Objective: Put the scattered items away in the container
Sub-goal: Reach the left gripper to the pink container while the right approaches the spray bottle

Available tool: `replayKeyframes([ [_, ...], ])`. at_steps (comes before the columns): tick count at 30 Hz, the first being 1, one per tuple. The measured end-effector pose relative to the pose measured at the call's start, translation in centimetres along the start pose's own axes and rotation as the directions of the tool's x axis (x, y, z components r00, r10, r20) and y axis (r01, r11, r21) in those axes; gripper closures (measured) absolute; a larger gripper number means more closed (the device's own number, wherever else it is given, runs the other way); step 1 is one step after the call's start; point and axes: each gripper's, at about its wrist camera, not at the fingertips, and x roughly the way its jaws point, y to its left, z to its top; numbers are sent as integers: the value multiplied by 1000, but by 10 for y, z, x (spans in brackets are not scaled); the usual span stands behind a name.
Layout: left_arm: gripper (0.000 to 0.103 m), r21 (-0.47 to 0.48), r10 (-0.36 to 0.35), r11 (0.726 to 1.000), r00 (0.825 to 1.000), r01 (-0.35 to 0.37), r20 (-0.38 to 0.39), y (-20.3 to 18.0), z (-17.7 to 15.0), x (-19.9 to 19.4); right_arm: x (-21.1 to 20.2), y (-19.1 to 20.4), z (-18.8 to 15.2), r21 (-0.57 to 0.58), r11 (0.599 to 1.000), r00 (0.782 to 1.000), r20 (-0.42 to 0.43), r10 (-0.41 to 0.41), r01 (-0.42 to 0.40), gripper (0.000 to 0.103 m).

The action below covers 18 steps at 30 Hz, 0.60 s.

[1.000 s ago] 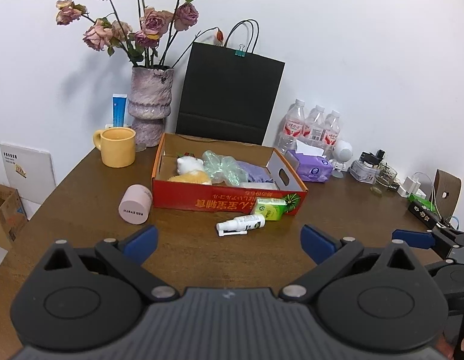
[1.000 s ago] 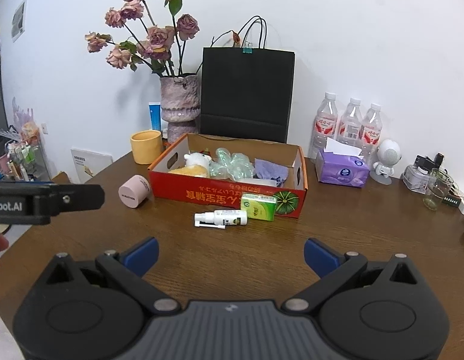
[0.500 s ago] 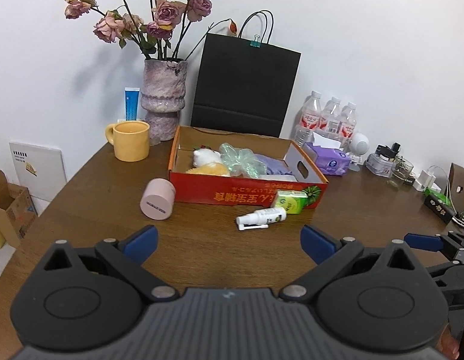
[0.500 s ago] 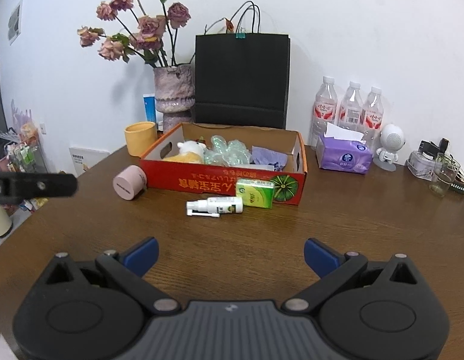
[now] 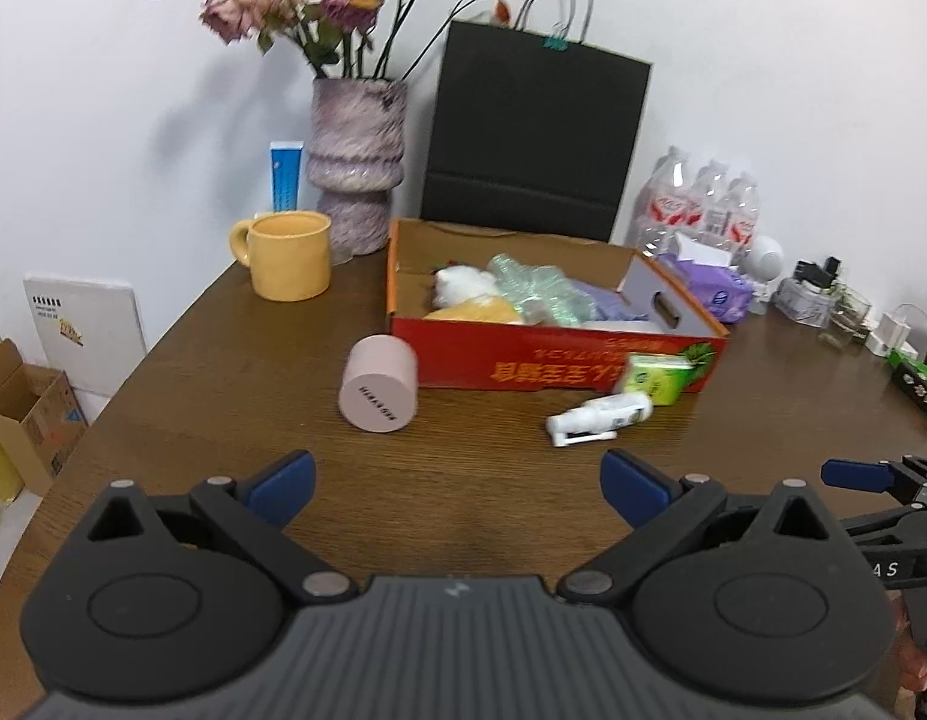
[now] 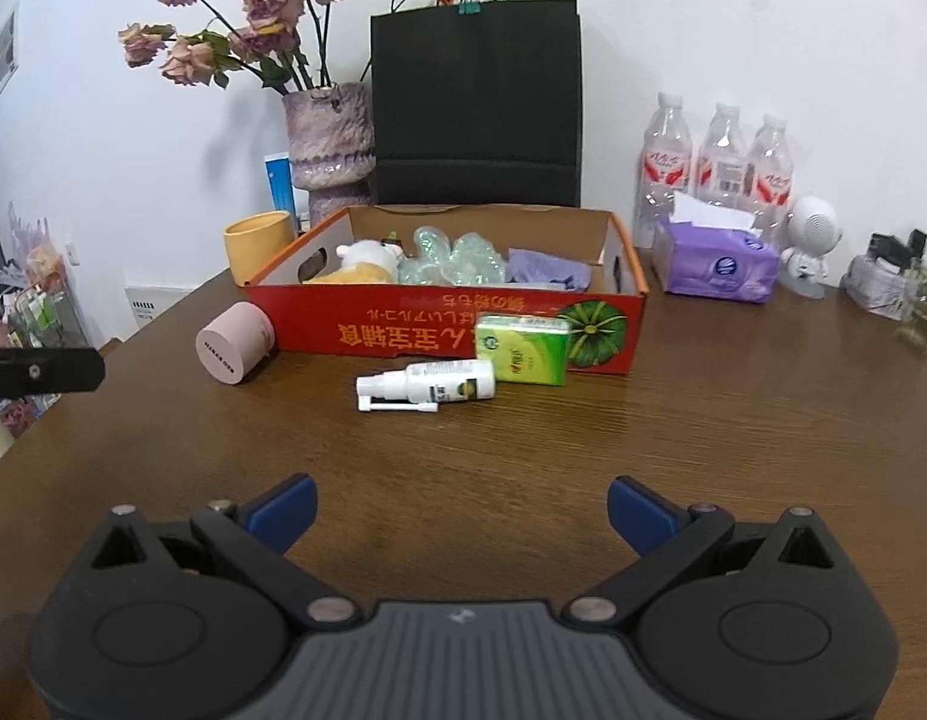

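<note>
Left gripper (image 5: 457, 480): nearest to its camera, held above the wooden table (image 5: 223, 396), blue-tipped fingers (image 5: 281, 480) spread wide apart, nothing between them
Right gripper (image 6: 462, 510): held above the table, blue-tipped fingers (image 6: 283, 510) likewise spread wide, nothing between them; seen also at the right edge of the left wrist view
White spray bottle (image 6: 425, 386): on its side on the table, nozzle to the left, just in front of the red box, outside it; other end touching or nearly touching the green packet
Green packet (image 6: 521, 348): on the table, against the front wall of the red box, outside it, beside the printed pumpkin
Pink cylinder (image 6: 234, 344): on its side at the box's front left corner, outside it, round end toward the camera, lettering on that end too small to read
Red cardboard box (image 6: 403, 339): open-topped, mid-table, yellow lettering upside down on its front wall; holding a white and yellow plush toy (image 6: 364, 261), crumpled clear green plastic (image 6: 451, 261) and a purple cloth (image 6: 547, 270)
Yellow mug (image 5: 289, 255): upright, left of the box, behind the pink cylinder
Purple tissue pack (image 6: 715, 264): right of the box, apart from it
Back row by the wall: stone-patterned vase (image 6: 328, 144) of dried roses, black paper bag (image 6: 475, 102), three water bottles (image 6: 718, 150), small white robot figure (image 6: 811, 246)
</note>
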Motion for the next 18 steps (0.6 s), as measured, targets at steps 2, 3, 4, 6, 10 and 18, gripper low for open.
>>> replayKeyframes([
  [2,0,1,6,1000,1000,-6,-4,6,3,12,13,4,3,2,1000,1000,2,1,-1,0],
  [3,0,1,9,1000,1000,-9,-7,9,5,19,20,6,5,3,1000,1000,2,2,-2,0],
  [4,0,1,9,1000,1000,-9,-9,12,7,26,28,8,6,5,1000,1000,0,7,-7,0],
  [6,0,-1,7,1000,1000,-7,-19,18,10,41,43,13,10,7,1000,1000,-4,13,-13,0],
  [10,0,-8,-2,1000,999,2,-51,27,17,74,73,23,15,-3,1000,1000,-16,9,-9,0],
  [18,0,-21,12,1000,996,-14,-91,39,25,133,122,32,24,-15,999,999,-44,-33,32,0],
])
